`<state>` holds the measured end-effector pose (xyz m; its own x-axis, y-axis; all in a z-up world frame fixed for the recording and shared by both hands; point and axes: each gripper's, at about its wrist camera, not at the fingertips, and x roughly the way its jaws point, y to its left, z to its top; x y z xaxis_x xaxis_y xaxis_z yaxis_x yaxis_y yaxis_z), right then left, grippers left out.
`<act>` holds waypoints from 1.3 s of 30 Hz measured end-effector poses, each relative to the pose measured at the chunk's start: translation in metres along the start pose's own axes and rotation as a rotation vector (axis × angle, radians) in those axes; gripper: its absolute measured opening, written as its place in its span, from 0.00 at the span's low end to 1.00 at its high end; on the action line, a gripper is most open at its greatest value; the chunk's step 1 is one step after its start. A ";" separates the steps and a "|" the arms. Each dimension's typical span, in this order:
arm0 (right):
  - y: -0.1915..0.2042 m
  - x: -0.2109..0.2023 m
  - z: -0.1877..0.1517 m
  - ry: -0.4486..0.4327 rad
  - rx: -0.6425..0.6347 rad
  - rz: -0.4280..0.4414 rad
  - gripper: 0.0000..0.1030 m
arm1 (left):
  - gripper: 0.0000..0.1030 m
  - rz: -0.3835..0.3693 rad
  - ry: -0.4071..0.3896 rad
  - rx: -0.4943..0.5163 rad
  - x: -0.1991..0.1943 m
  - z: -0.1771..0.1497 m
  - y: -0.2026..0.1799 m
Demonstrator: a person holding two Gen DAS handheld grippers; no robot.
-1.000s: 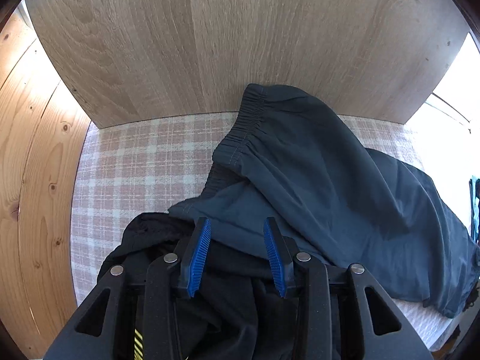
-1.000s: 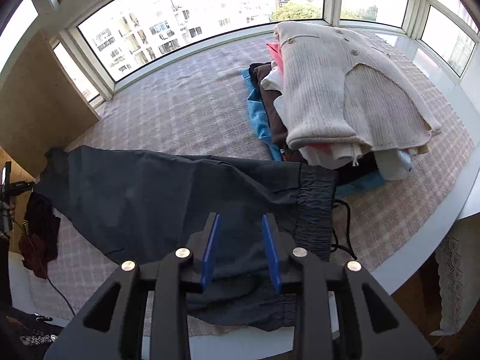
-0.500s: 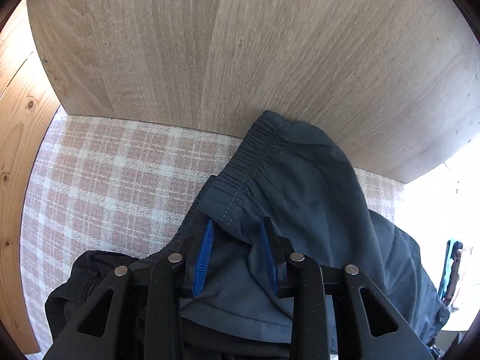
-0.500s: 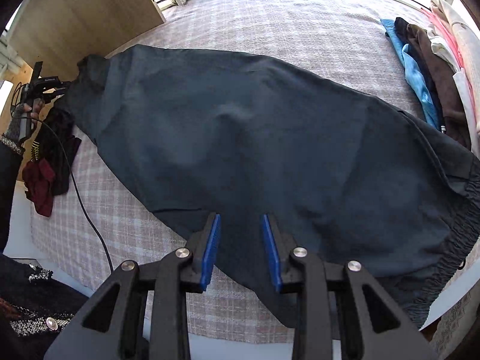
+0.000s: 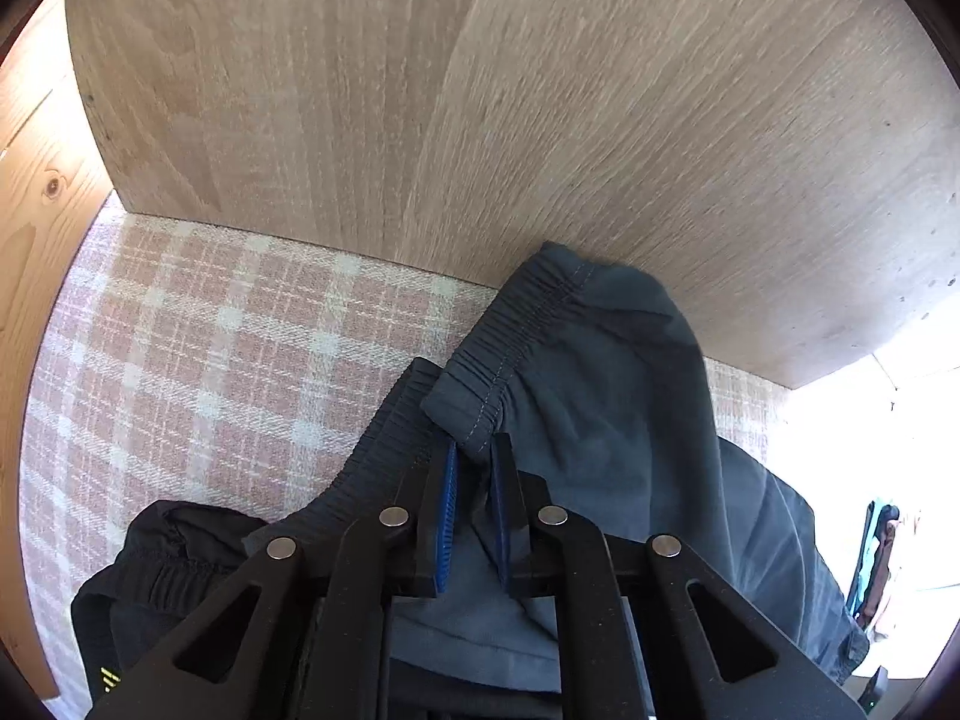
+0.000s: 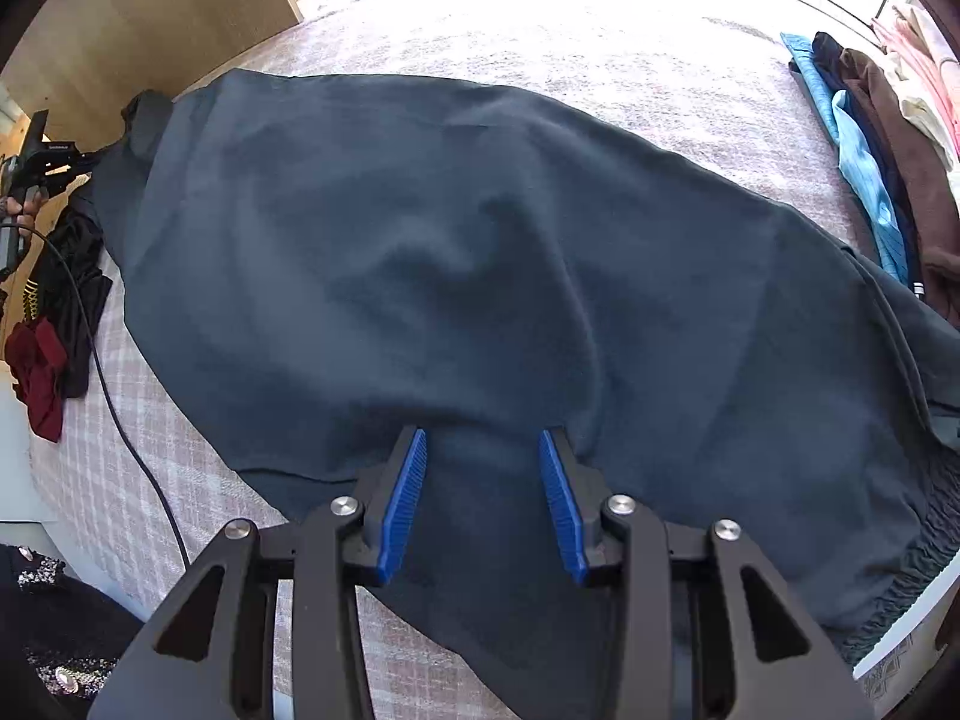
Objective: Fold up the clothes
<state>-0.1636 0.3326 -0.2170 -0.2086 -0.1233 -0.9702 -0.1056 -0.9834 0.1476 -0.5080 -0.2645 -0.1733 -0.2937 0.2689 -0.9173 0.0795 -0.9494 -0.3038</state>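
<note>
Dark slate-blue trousers [image 6: 480, 276] lie spread across the plaid-covered surface [image 6: 600, 30]. In the left wrist view their elastic cuff [image 5: 516, 336] is bunched against a wooden panel. My left gripper [image 5: 474, 462] is shut on the cuff's corner, with cloth pinched between the blue pads. My right gripper [image 6: 483, 450] hovers open over the trousers' near edge, its blue pads [image 6: 408, 492] apart with fabric below them. The elastic waistband [image 6: 912, 576] sits at the lower right. My left gripper [image 6: 42, 162] also shows far left in the right wrist view, at the cuff end.
A wooden panel [image 5: 480, 90] rises behind the cuff. A black garment [image 5: 162, 564] lies under the left gripper; black and dark red clothes [image 6: 48, 348] lie at the left edge. A stack of folded clothes [image 6: 870, 120] sits far right. A black cable [image 6: 126, 420] trails across the cover.
My left gripper closed in on the cuff corner and shut on it. My right gripper swung from the folded stack down over the trousers and stayed open.
</note>
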 end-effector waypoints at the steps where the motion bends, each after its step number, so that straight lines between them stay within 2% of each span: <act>1: -0.002 0.001 0.000 0.003 0.002 0.000 0.38 | 0.10 -0.010 -0.007 0.009 -0.006 0.000 0.000; 5: -0.001 0.003 0.002 0.010 -0.009 -0.010 0.38 | 0.09 -0.044 -0.034 -0.058 -0.032 0.000 0.014; 8: 0.004 0.003 0.001 0.011 -0.042 -0.026 0.38 | 0.09 -0.023 -0.068 -0.032 -0.062 -0.012 0.011; 10: 0.007 0.005 -0.001 0.013 -0.063 -0.036 0.38 | 0.10 -0.013 -0.064 -0.027 -0.071 -0.018 0.013; 12: 0.008 0.008 -0.001 0.019 -0.071 -0.037 0.38 | 0.12 0.045 -0.030 -0.039 -0.059 -0.020 0.030; 14: 0.010 0.010 -0.001 0.023 -0.074 -0.035 0.38 | 0.17 0.038 0.020 -0.085 -0.038 -0.022 0.054; 16: 0.012 0.008 0.001 0.022 -0.082 -0.035 0.38 | 0.27 0.031 0.060 -0.142 -0.025 -0.025 0.066; 18: 0.014 0.006 0.001 0.022 -0.094 -0.037 0.38 | 0.31 -0.004 0.050 -0.166 -0.028 -0.026 0.069; 21: 0.015 0.005 0.000 0.025 -0.104 -0.042 0.38 | 0.48 0.022 0.044 -0.171 -0.038 -0.025 0.069; 22: 0.014 0.005 -0.001 0.027 -0.103 -0.043 0.38 | 0.49 0.020 0.043 -0.168 -0.040 -0.025 0.069; 32: 0.015 0.004 -0.006 0.022 -0.097 -0.050 0.38 | 0.50 -0.023 0.118 -0.225 -0.015 -0.021 0.063; 34: 0.012 0.004 -0.007 0.021 -0.091 -0.051 0.38 | 0.50 -0.023 0.119 -0.231 -0.014 -0.022 0.064; 39: 0.009 0.005 -0.008 0.021 -0.082 -0.052 0.38 | 0.49 -0.086 0.099 -0.318 -0.011 -0.022 0.073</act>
<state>-0.1580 0.3225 -0.2217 -0.1844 -0.0740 -0.9801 -0.0356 -0.9960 0.0819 -0.4780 -0.3328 -0.1911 -0.2199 0.3750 -0.9006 0.3564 -0.8285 -0.4320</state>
